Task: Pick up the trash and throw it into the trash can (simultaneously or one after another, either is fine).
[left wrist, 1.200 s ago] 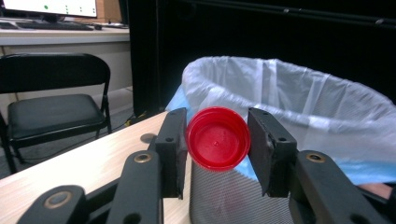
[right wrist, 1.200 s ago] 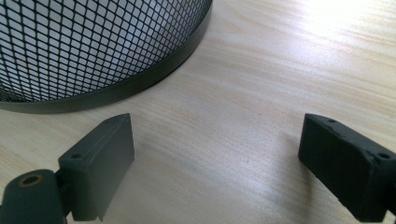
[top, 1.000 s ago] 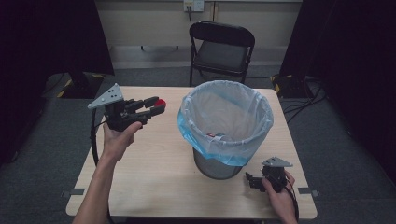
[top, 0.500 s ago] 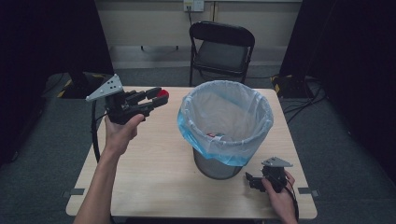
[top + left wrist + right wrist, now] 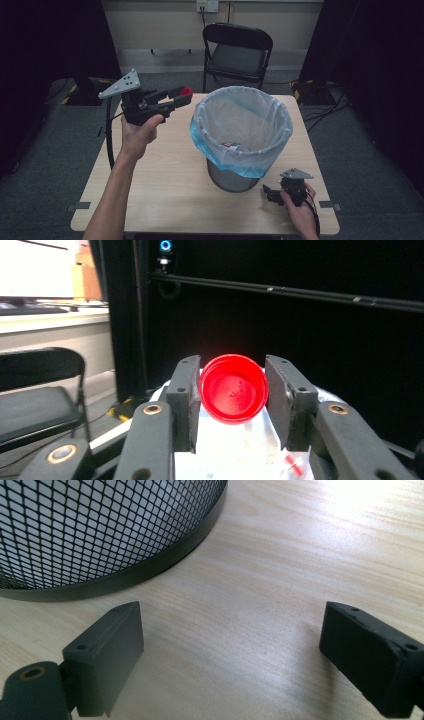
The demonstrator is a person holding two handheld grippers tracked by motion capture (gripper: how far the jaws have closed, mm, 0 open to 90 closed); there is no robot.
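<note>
One red cap (image 5: 186, 92) is clamped in my left claw (image 5: 177, 96), up off the desk (image 5: 165, 185). From it the lined bin (image 5: 241, 131) sits at about 4 o'clock, rim just beside the tips. Cap's a shallow round lid, hollow side facing me. My right claw (image 5: 269, 194) rests spread apart and empty near the bin's base.

The big bin (image 5: 240, 140) stands in the middle of the table (image 5: 165, 180) and blocks the way across. Its top is wide open. The table on both sides of it is bare wood.
</note>
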